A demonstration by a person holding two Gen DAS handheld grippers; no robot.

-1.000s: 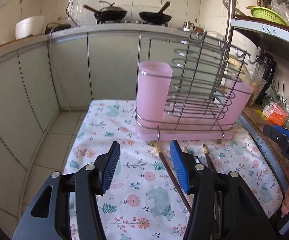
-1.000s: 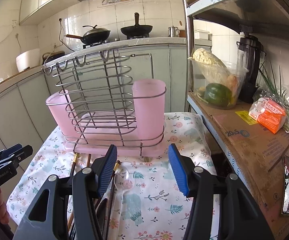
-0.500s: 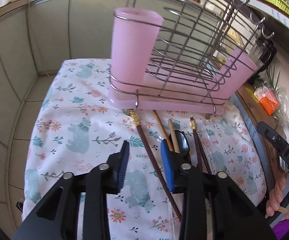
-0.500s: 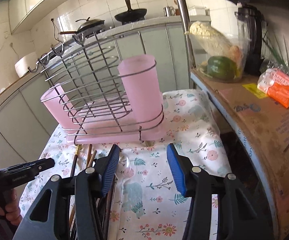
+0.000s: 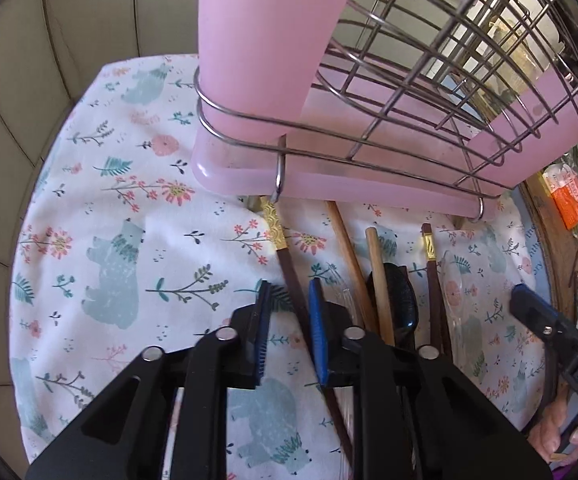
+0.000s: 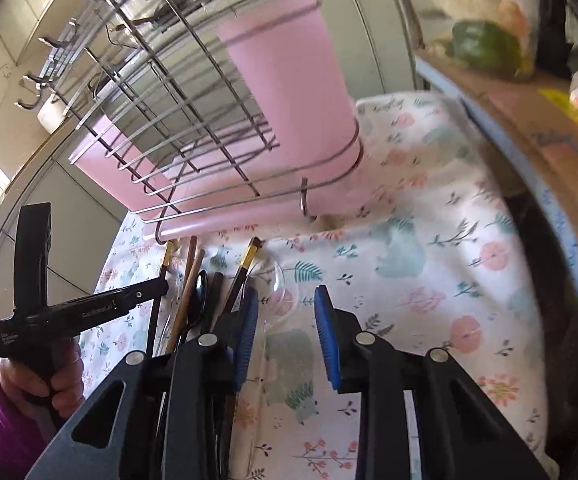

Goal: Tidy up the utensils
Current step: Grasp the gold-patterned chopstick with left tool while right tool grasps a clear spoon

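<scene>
Two grippers have been closing: left gripper (image 5: 289, 312) straddles a dark chopstick (image 5: 289, 272) running toward twelve o'clock, pads not visibly pinching, while right gripper (image 6: 285, 312), half-open, brackets a clear spoon (image 6: 277, 300).

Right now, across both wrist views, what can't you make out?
- Left wrist: lower ends of the chopsticks and black spoon, hidden behind the left claw.
- Left wrist: top of the pink cup, cut off by the frame edge.
- Right wrist: clear spoon between the right claw pads, contact unclear; rack blurred.
</scene>
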